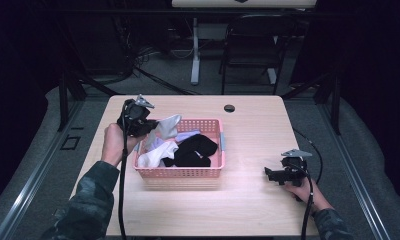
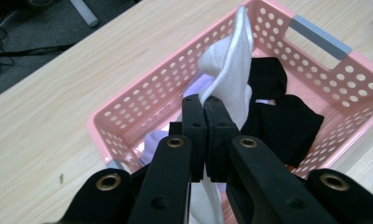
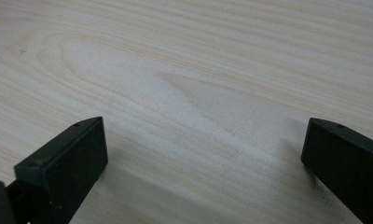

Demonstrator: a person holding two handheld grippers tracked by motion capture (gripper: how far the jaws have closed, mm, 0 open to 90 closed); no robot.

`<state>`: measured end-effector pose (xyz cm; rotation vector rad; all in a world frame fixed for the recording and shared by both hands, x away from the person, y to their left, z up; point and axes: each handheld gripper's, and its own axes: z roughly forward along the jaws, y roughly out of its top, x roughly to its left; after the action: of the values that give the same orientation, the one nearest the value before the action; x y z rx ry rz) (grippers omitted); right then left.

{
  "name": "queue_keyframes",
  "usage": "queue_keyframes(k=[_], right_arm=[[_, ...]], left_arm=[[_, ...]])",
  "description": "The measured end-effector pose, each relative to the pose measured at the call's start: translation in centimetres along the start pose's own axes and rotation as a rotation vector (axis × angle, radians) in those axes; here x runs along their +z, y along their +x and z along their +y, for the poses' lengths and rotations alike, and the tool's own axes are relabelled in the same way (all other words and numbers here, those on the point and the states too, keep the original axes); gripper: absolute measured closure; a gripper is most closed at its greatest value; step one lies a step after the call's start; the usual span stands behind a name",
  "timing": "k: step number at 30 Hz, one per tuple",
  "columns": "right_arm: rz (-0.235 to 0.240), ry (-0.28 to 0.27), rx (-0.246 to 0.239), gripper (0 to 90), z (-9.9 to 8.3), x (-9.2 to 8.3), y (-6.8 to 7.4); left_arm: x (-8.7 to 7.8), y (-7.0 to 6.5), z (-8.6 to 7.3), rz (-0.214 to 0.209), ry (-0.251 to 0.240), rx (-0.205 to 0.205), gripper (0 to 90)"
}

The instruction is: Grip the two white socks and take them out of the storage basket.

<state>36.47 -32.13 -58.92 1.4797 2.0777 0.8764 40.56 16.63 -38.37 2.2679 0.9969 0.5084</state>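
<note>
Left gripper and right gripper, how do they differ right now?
The left gripper has its jaws shut on a white sock; the right gripper has its jaws wide apart, holding nothing. The left gripper is raised over the pink basket; the right gripper sits low over bare wooden table, away from the basket. Both have black jaws.

My left tool (image 1: 147, 127) has its jaws pressed together, raised ahead of my hand; my right tool (image 1: 271, 173) sits low, jaws spread wide.
</note>
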Motion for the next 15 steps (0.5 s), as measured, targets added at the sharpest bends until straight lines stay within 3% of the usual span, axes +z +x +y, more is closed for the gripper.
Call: queue_keyframes(k=[14,15], right_arm=[[0.0,-0.001,0.0,0.0,0.0,0.0,0.0],[0.0,-0.001,0.0,0.0,0.0,0.0,0.0]], left_arm=[[-2.4,2.0,-0.1,0.077,-0.031,-0.033,89.0],[-2.8,2.5,-0.3,0.087,-0.043,-0.052,89.0]])
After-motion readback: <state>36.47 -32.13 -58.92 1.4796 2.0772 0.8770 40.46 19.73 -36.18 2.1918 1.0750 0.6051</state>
